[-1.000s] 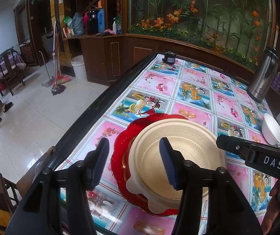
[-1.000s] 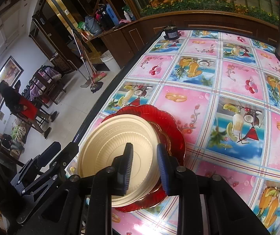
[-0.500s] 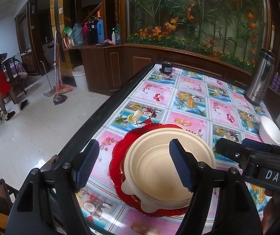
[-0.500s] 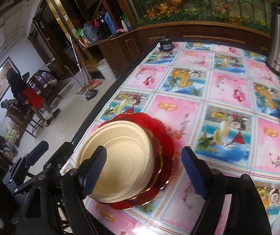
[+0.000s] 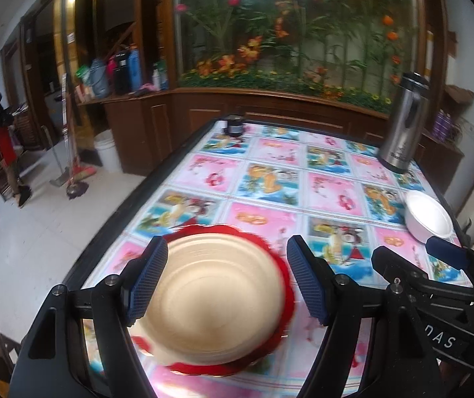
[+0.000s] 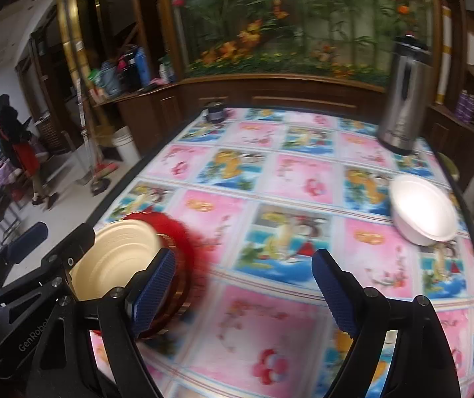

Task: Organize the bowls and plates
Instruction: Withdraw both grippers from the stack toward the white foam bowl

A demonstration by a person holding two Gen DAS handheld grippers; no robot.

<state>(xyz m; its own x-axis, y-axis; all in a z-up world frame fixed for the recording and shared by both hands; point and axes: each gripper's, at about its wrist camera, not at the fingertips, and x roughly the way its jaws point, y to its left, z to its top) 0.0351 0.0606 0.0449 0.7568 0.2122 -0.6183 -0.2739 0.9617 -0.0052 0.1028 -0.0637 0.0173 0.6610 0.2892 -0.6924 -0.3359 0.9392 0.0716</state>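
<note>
A cream plate [image 5: 210, 301] lies stacked on a red scalloped plate [image 5: 280, 265] near the table's left front edge. The stack also shows in the right wrist view, cream plate [image 6: 120, 255] on red plate [image 6: 183, 242]. My left gripper [image 5: 227, 282] is open and empty, hovering above the stack. My right gripper [image 6: 243, 295] is open and empty, to the right of the stack over bare tablecloth. A white bowl [image 5: 427, 217] sits at the table's right edge, also in the right wrist view [image 6: 422, 212].
The table [image 5: 270, 172] has a pink and blue fruit-print cloth. A steel thermos [image 5: 402, 122] stands at the far right, a small dark jar [image 5: 235, 125] at the far left corner. A wooden planter counter lies behind. A person stands far left.
Both grippers opened wide and pulled back from the stacked plates. The right gripper let go of the cream plate and swung right, bringing the white bowl into its view.
</note>
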